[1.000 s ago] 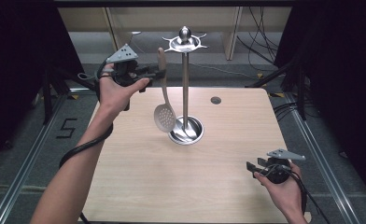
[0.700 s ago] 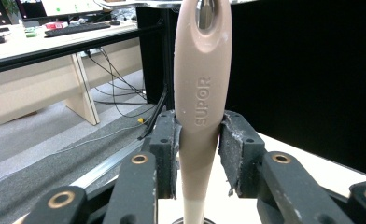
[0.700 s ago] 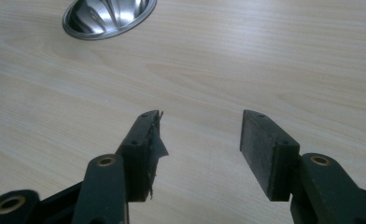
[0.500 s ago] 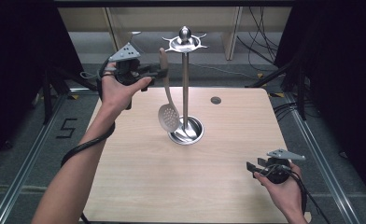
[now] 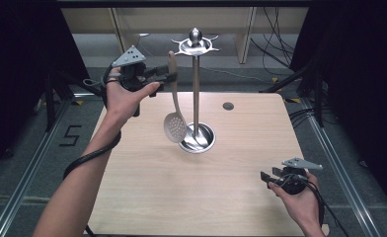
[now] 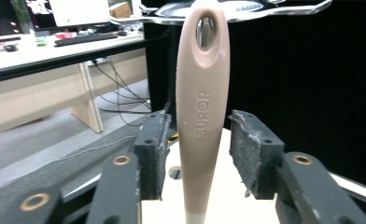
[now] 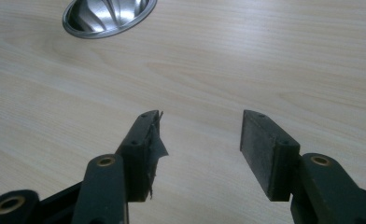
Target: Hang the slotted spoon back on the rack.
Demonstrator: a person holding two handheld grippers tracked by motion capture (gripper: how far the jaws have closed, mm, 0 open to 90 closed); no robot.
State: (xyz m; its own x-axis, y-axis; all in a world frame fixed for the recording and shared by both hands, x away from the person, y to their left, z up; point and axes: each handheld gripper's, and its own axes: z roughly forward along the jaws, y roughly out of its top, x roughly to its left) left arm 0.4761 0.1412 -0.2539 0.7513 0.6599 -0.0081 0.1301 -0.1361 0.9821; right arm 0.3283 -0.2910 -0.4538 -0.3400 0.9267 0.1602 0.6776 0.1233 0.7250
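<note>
A steel utensil stand (image 5: 196, 89) rises from its round base (image 5: 197, 139) at the middle of the table, its hooked top plate (image 6: 265, 7) high up. A beige slotted spoon (image 5: 174, 127) hangs from a hook by the hole in its handle (image 6: 200, 93). My left gripper (image 5: 171, 76) is held level at the handle; its jaws have just been opening and now stand apart on both sides of the handle (image 5: 172, 74), with gaps to the pads (image 6: 253, 149). My right gripper (image 5: 266, 178) rests open near the table's front right, nothing between its fingers (image 7: 265, 149).
The wooden table (image 5: 241, 197) has a small dark round hole (image 5: 228, 105) behind the stand. The stand's base (image 7: 109, 16) lies ahead of the right gripper. Cables run over the floor on both sides, and a desk (image 6: 41, 56) stands beyond the table.
The left gripper's jaws have come off the spoon handle, and the spoon's head has swung a little under the hook. Both hands have kept their places.
</note>
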